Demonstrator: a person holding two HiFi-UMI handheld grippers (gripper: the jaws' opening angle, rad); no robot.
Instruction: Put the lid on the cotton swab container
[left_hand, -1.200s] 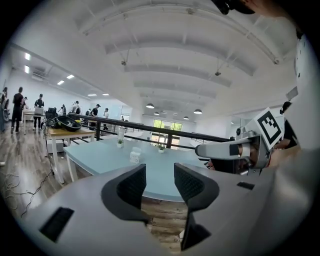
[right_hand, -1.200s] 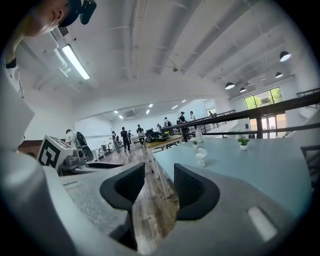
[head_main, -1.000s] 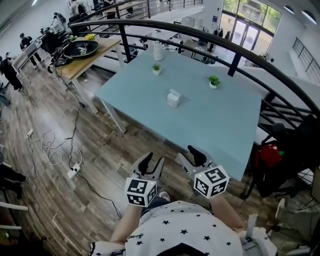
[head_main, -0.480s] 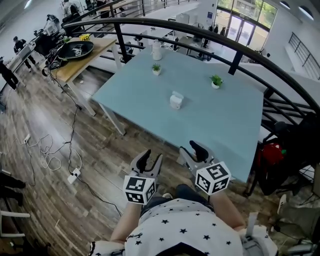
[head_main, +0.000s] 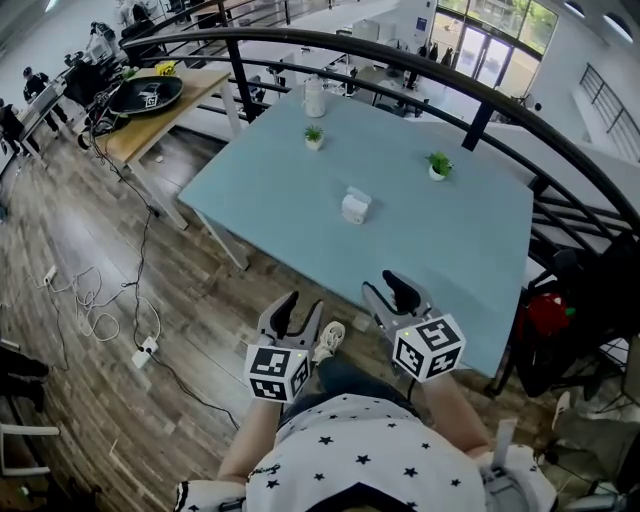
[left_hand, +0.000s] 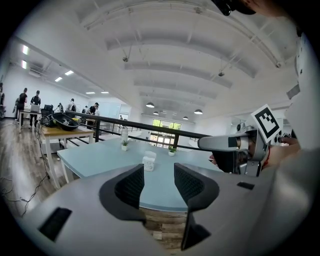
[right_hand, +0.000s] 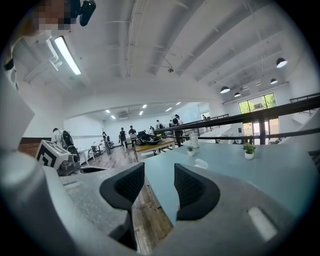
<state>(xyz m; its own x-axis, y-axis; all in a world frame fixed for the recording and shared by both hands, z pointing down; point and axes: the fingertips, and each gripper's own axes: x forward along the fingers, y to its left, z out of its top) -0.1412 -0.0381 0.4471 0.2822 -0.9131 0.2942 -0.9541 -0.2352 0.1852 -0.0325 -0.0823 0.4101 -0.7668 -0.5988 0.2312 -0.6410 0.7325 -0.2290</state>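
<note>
A small white cotton swab container (head_main: 354, 207) stands near the middle of the light blue table (head_main: 450, 250); it is too small to tell how its lid sits. It also shows far off in the left gripper view as a white container (left_hand: 148, 161). Both grippers hang in front of my body, short of the table's near edge and well away from the container. My left gripper (head_main: 300, 312) is open with nothing between its jaws, as the left gripper view confirms (left_hand: 159, 185). My right gripper (head_main: 390, 298) is open and empty too (right_hand: 159, 186).
Two small potted plants (head_main: 314, 137) (head_main: 437, 165) and a white jug (head_main: 315, 98) stand at the table's far side. A black curved railing (head_main: 480, 110) runs behind it. Cables (head_main: 110, 300) lie on the wooden floor at left. A red bag (head_main: 545, 310) sits at right.
The table has come slightly closer in the view and a shoe has stepped forward between the grippers. Both grippers keep the same opening.
</note>
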